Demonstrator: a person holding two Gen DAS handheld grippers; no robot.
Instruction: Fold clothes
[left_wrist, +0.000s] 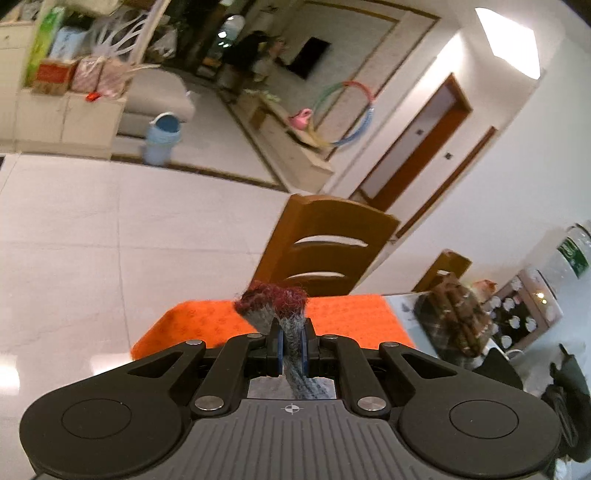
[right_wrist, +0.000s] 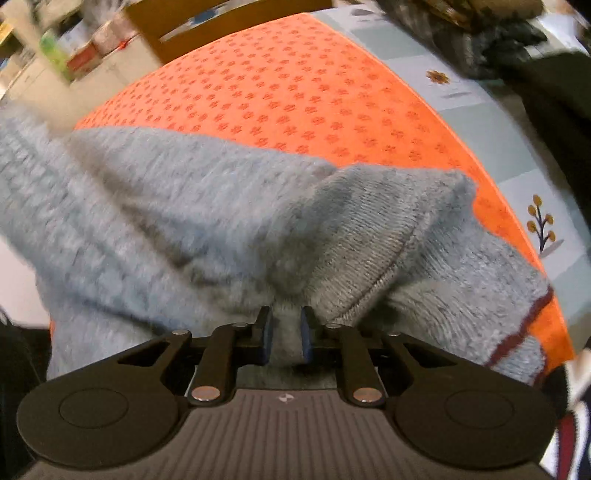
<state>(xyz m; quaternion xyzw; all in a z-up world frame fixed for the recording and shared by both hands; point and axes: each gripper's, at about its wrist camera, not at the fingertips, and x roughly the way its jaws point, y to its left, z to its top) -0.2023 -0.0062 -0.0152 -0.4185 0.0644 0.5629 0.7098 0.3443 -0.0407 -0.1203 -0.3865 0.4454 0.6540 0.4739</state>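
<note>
Step in hand: both tools have picked up the grey sweater (right_wrist: 229, 206) and hold it over the orange mat (right_wrist: 295, 92) on the counter (right_wrist: 535, 155), ahead of spreading it flat for the first fold.

Left tool (left_wrist: 290, 343): closed tight on a narrow bunch of grey knit with a dark red fuzzy edge, which sticks up past the pads at lower centre of the left view.

Right tool (right_wrist: 284, 332): pads drawn in close on a pinch of grey knit at lower centre of the right view; it looks gripped, though motion blur makes contact hard to confirm.

Sweater fills the middle and left of the right view, draped and bunched, not flat. A seam curves right of centre; a dark red stripe shows at lower right. Thick fuzzy knit, so it will likely sag and fold on itself.

Next move likely calls for drawing the two tools apart to tension the fabric, then lowering it flat onto the mat.

A wooden chair (left_wrist: 325, 251) stands behind the counter.
</note>
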